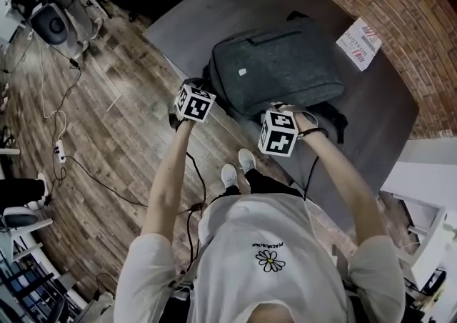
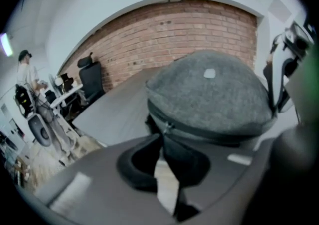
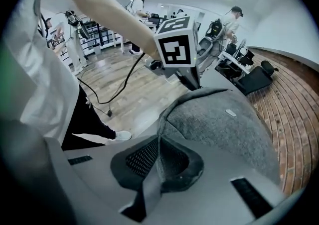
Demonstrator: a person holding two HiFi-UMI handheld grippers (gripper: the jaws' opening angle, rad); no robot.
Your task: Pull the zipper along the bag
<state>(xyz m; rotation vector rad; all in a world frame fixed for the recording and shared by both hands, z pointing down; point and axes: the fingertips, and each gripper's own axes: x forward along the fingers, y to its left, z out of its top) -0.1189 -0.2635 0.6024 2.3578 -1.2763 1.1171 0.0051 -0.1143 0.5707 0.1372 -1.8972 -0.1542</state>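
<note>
My left gripper [image 2: 167,169] has its jaws narrow, with the dark fabric just under the zipper slider [image 2: 167,128] between the pads, pinched as far as I can see. The slider sits on the zipper track [image 2: 214,137], which curves round the near end of the grey felt backpack [image 2: 209,94]. My right gripper [image 3: 159,164] is also nearly closed, its pads clamped on the backpack's raised grey edge seam [image 3: 164,119]. The bag's grey panel spreads out beyond it. From the right gripper view, the left gripper's marker cube [image 3: 175,42] hangs just past the bag's far end. In the head view both cubes sit at the bag's near side, the left one [image 1: 194,102] at its corner and the right one [image 1: 278,132] at its near edge. The backpack lies flat on a dark grey table [image 1: 214,7], close to the edge nearest me. A printed leaflet [image 1: 359,43] lies well apart from it, near the brick wall [image 1: 400,0]. A wooden floor [image 1: 107,136] lies to the left.
</note>
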